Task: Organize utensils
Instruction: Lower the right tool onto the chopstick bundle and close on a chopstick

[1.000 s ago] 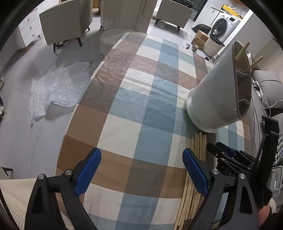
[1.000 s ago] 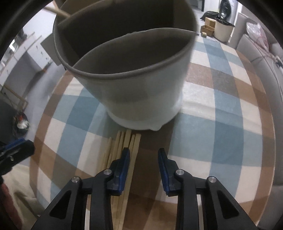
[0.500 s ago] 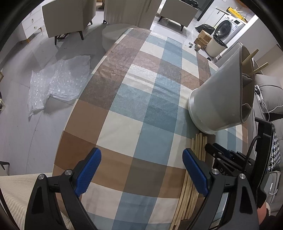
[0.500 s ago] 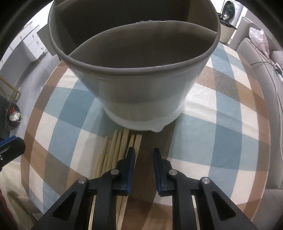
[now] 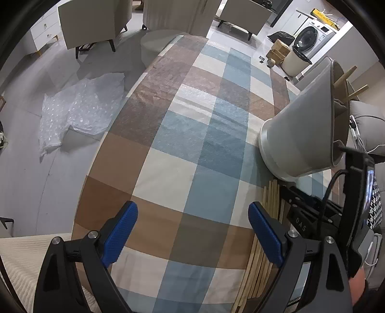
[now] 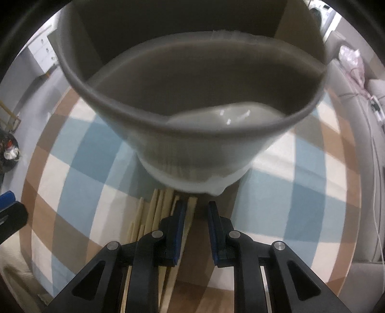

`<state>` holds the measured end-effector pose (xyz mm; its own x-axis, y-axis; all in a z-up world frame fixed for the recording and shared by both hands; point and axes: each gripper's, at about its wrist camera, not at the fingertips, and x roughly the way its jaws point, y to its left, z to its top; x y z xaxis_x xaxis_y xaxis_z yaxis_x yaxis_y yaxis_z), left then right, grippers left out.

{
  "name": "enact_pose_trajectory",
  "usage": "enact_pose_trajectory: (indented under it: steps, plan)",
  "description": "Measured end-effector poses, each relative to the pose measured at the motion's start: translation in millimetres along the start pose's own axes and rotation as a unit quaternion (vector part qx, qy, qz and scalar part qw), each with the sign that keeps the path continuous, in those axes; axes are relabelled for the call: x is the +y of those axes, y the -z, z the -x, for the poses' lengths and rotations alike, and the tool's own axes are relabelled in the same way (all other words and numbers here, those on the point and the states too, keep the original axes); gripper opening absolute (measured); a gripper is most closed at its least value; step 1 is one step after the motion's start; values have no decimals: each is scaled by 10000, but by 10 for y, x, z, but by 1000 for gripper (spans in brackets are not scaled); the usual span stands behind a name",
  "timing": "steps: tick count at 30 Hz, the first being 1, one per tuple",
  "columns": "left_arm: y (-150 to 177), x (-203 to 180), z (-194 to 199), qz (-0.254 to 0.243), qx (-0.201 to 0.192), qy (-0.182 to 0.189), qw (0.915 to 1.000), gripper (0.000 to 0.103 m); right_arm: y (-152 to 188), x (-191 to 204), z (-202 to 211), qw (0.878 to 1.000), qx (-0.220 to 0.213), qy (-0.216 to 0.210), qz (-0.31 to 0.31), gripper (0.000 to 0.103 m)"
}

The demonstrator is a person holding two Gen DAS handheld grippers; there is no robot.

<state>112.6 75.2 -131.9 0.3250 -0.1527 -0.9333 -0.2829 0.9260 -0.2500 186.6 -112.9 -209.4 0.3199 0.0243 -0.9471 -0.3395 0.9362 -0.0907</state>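
Note:
A grey divided utensil holder [image 6: 192, 125] stands on the checked tablecloth, right in front of my right gripper [image 6: 196, 216]. It also shows in the left wrist view [image 5: 305, 134] at the right, with wooden sticks [image 5: 346, 81] poking out of it. A bundle of wooden chopsticks [image 6: 154, 211] lies flat at the holder's base; in the left wrist view the chopsticks [image 5: 269, 211] lie by my right gripper's black body [image 5: 310, 211]. My right gripper's jaws stand narrowly apart and empty, just right of the bundle. My left gripper [image 5: 192, 231] is wide open and empty above the cloth.
The table [image 5: 192, 120] has a blue, brown and white checked cloth. Bubble wrap [image 5: 79, 110] lies on the floor to the left. Armchairs [image 5: 96, 21] stand beyond. A sofa with cables [image 6: 361, 96] is on the right.
My right gripper has moved forward to the holder's base and its jaws have narrowed. My left gripper has risen slightly and stays wide open.

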Motion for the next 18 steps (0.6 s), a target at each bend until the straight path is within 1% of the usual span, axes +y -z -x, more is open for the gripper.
enact_pose_trajectory:
  steps: [4,6,7,8,11,14,18]
  plan:
    - [5,14,-1,49,32,-4,10000,90,7,42,-4,10000,-40,68,0,18]
    - [10,5,3,26,35,-20,10000,90,33,42,5,9999,-97,28,-47,13]
    - [13,-2,5,4,22,-23,10000,90,52,30,8,9999,-100,-36,-100,6]
    - [15,-12,8,-23,12,-41,10000,90,78,8,15,9997,-101,-92,-182,6]
    - [27,-38,-8,-91,27,-91,9999,90,173,-112,75,9984,-189,-275,-462,5]
    - [63,-99,-59,-251,99,-89,9996,90,309,-281,281,9954,-505,-397,-713,5]
    - [134,-221,-151,-588,364,46,9976,90,412,-632,524,9865,-752,-762,-1236,5]
